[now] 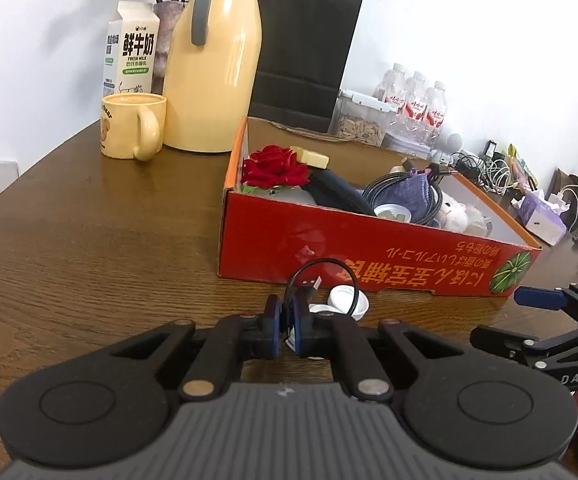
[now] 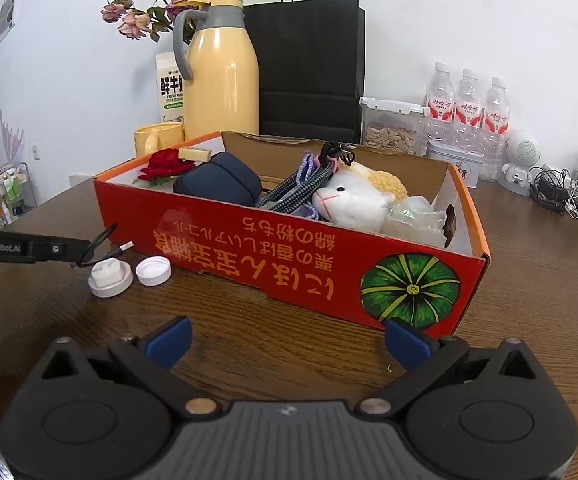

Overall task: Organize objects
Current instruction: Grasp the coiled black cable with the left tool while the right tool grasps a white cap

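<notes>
We see the left gripper [image 1: 285,326] low over the brown wooden tabletop [image 1: 89,240], its blue pads drawn together on a short black USB cable [image 1: 321,280]. The cable loops up from between the pads, and its silver plug points toward the red cardboard box [image 1: 369,256] just beyond. Near the cable, two white parts lie on the tabletop: a bottle cap [image 2: 153,271] and, beside it, a round white base with a ribbed block on top [image 2: 110,279].

The right gripper [image 2: 287,338] hovers in front of the box's corner, which bears a green pumpkin print. Its jaws stand wide apart with nothing between them.

Inside the box we note a red fabric rose [image 2: 165,165], a small cream block [image 2: 195,154], a dark blue case [image 2: 219,184], a braided cable bundle [image 2: 301,188], a white plush animal [image 2: 353,200] and a crumpled clear wrapper [image 2: 415,216].

Behind the box stand a yellow mug [image 1: 131,126], a yellow thermos jug [image 1: 215,76], a milk carton [image 1: 131,52] and a black paper bag [image 1: 305,48].
</notes>
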`<control>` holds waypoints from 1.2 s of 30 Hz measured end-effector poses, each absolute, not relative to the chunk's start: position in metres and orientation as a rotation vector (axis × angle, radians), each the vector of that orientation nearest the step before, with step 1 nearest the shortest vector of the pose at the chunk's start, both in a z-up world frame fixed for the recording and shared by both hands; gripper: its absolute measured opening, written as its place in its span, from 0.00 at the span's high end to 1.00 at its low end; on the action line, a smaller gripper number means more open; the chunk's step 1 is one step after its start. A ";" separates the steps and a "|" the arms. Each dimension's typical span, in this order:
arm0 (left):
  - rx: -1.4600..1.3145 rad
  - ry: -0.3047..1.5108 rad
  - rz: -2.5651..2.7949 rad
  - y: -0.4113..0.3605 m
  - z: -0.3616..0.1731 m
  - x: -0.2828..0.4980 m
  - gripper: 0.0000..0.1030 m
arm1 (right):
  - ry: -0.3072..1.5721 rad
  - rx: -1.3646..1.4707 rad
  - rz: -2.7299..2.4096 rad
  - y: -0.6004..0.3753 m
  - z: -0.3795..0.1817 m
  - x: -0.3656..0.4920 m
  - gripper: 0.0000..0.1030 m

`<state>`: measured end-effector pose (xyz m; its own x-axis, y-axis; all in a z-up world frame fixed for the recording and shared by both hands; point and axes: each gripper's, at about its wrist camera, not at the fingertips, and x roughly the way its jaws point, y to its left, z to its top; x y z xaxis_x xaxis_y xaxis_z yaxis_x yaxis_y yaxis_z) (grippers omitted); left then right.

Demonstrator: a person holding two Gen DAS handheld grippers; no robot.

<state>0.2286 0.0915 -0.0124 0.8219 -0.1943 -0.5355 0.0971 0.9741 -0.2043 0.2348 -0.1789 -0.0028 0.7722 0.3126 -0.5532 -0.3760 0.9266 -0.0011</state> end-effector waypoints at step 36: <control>-0.158 0.457 0.086 0.139 0.009 0.163 0.93 | 0.576 -0.237 0.728 -0.055 0.000 0.247 0.76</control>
